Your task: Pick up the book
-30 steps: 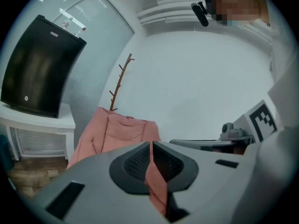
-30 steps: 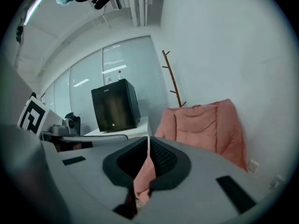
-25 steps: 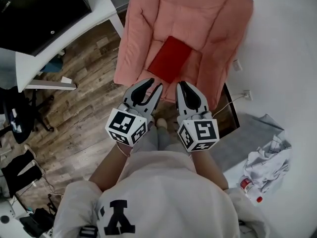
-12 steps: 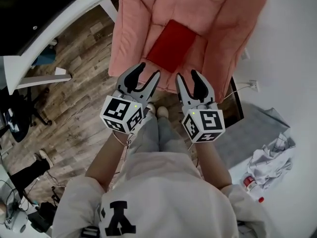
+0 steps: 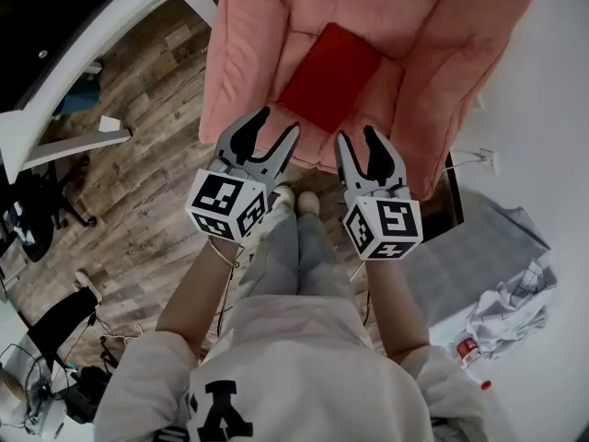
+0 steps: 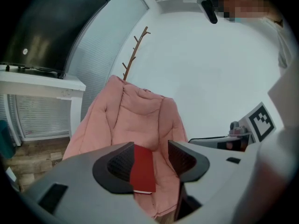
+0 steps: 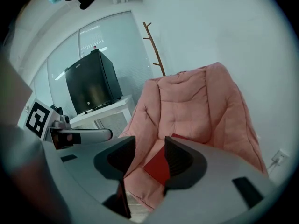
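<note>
A red book (image 5: 329, 76) lies flat on the seat of a pink padded chair (image 5: 258, 53). Both grippers hover side by side just short of the chair's front edge, pointing at the book and apart from it. My left gripper (image 5: 278, 125) is open, its jaws have just been opening, and nothing is between them. My right gripper (image 5: 357, 136) is open too, its jaws having just opened on nothing. The left gripper view shows the book (image 6: 142, 169) beyond the left gripper (image 6: 150, 154). The right gripper view shows the book (image 7: 159, 167) past the right gripper (image 7: 147, 153).
A white table (image 5: 110, 58) with a black screen stands at the left over wood floor. A wall socket with cable (image 5: 488, 161) and a crumpled white cloth (image 5: 511, 302) are at the right. A coat stand (image 6: 133, 55) rises behind the chair. My feet (image 5: 294, 199) are below the grippers.
Both grippers have sunk and come closer to the chair's front edge. Their jaws have spread apart, the right from fully shut. The book has not moved.
</note>
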### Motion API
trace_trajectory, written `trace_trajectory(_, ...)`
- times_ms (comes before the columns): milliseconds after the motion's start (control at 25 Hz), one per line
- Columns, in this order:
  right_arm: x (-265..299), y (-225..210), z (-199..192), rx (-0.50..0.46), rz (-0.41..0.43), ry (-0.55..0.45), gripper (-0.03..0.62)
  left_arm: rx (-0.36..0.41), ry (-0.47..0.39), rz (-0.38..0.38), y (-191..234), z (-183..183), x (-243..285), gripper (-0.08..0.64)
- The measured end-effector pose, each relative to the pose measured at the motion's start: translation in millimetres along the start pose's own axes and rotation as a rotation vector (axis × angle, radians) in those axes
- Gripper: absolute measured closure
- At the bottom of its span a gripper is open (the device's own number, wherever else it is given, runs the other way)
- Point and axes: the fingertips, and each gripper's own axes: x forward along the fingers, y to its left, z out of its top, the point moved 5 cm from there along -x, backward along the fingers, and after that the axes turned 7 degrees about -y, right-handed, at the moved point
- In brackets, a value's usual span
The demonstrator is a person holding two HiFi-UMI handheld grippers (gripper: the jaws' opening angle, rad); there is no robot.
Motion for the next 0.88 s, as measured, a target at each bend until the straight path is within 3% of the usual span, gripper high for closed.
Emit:
trace_trajectory(360, 31, -23, -34, 0.030, -0.032, 0.043, 0.388, -0.023, 0.080, 0.023, 28, -36, 37, 0.339)
trace_trajectory(880, 64, -50, -74, 0.067, -0.079, 0.075, 0.376, -0.019, 0.121, 0.010, 48, -74, 78, 0.333)
